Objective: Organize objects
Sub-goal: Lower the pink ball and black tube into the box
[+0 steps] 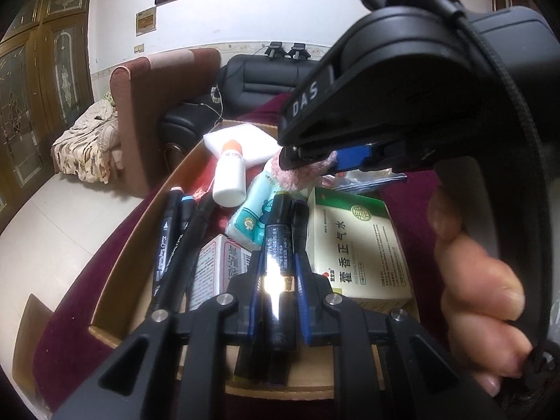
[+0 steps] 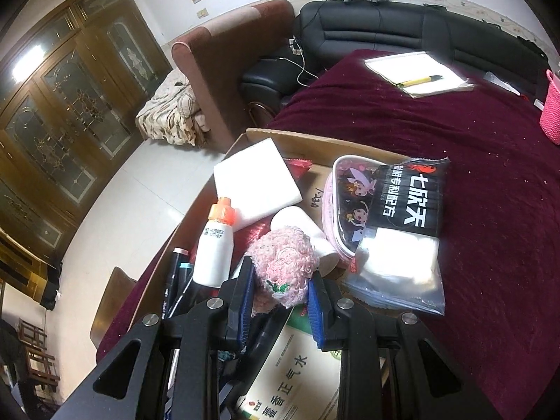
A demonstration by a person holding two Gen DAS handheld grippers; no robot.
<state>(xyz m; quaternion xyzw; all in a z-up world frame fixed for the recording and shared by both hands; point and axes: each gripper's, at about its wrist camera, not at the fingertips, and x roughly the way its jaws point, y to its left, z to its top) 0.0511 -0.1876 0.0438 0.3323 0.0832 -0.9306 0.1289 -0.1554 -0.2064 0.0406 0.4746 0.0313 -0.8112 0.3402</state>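
Your left tongs (image 1: 276, 280) clamp glossy black tube (image 1: 278, 245) over cardboard box (image 1: 115, 255); right tongs (image 2: 280, 294) pinch pink fluffy toy (image 2: 283, 262). Risk: slick tube slips, toy snags bottle (image 2: 213, 245).

You are working over a table draped in a dark red velvety cloth (image 2: 490, 182), speckled with pale crumbs. A shallow cardboard box (image 2: 315, 143) is sitting directly on it near the left edge — its far wall is showing bare brown. Well apart, toward the far side, a white notepad (image 2: 395, 64) is lying flat with a yellow pen (image 2: 420, 81) resting across it, and a pink basket (image 2: 551, 112) is standing at the right edge — only partly in view.
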